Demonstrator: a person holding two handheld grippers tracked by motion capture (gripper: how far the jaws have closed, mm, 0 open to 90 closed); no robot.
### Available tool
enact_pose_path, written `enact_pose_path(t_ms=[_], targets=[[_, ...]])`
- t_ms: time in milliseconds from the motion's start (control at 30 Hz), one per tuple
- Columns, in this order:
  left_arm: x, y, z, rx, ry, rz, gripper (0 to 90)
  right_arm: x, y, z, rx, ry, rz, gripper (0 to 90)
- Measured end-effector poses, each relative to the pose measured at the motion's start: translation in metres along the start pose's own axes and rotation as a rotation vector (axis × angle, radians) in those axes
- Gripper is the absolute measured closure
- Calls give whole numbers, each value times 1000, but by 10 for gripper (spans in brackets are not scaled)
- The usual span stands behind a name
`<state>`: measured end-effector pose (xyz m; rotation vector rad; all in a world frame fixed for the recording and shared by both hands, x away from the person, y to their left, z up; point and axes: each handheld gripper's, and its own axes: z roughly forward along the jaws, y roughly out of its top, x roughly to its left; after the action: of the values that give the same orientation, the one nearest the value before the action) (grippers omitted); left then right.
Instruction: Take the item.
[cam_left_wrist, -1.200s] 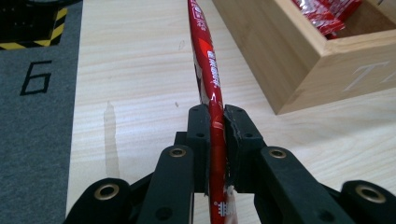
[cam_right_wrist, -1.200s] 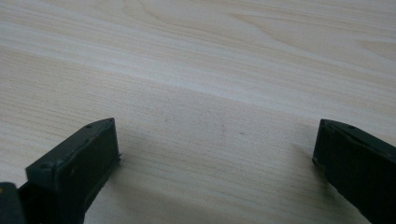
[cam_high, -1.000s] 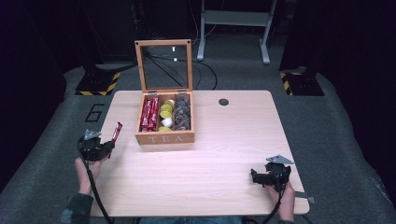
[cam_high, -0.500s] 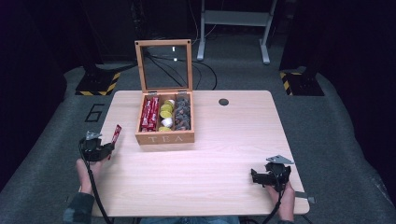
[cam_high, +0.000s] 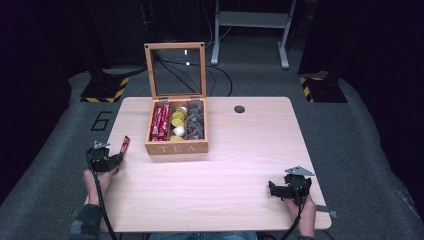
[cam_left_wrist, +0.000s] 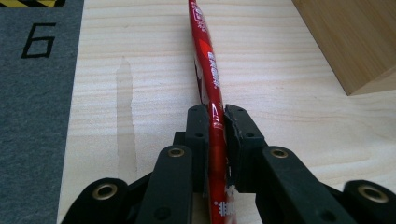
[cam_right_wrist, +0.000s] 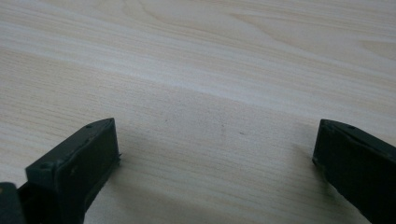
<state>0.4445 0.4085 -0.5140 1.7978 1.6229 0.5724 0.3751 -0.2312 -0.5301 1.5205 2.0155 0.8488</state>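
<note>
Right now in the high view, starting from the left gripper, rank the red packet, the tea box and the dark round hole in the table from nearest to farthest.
1. The red packet, clamped in the left gripper at the table's left edge.
2. The tea box, lid open, farther back toward the middle.
3. The dark round hole, farthest, at the far side, right of the box.

I see the tea box toward the back of the tabletop, left of centre, lid upright behind it. My left gripper sits near the left edge, front-left of the box, pinching a sachet. My right gripper rests front-right, apparently on the tabletop.
</note>
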Motion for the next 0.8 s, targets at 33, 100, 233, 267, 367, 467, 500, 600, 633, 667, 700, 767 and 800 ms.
enact_pose_path(t_ms=[33, 100, 233, 267, 367, 467, 500, 600, 633, 667, 700, 767, 800], targets=[[0, 0, 0, 0, 4, 1, 789, 0, 0, 0, 0, 0, -1, 0], [1, 0, 1, 12, 2, 4, 757, 0, 0, 0, 0, 0, 0, 0], [0, 0, 2, 16, 2, -4, 584, 0, 0, 0, 0, 0, -1, 0], [0, 0, 2, 18, 3, -4, 530, 0, 0, 0, 0, 0, 0, 0], [-2, 1, -2, 9, 6, 3, 400, 0, 0, 0, 0, 0, 0, 0], [-4, 2, -7, 4, 4, 15, 312, 0, 0, 0, 0, 0, 0, 0], [-5, 2, -9, 2, 6, 19, 294, 0, 0, 0, 0, 0, 0, 0], [-7, 3, -16, -16, -4, 30, 218, 0, 0, 0, 0, 0, 0, 0], [-7, 3, -18, -15, -6, 34, 204, 0, 0, 0, 0, 0, 0, 0], [-8, 3, -19, -27, -5, 35, 193, 0, 0, 0, 0, 0, 0, 0], [-10, 4, -22, -30, -7, 39, 183, 0, 0, 0, 0, 0, 0, 0], [-11, 4, -26, -41, -14, 45, 172, 0, 0, 0, 0, 0, 0, 0], [-13, 3, -29, -33, -16, 47, 165, 0, 0, 0, 0, 0, -1, 0]])
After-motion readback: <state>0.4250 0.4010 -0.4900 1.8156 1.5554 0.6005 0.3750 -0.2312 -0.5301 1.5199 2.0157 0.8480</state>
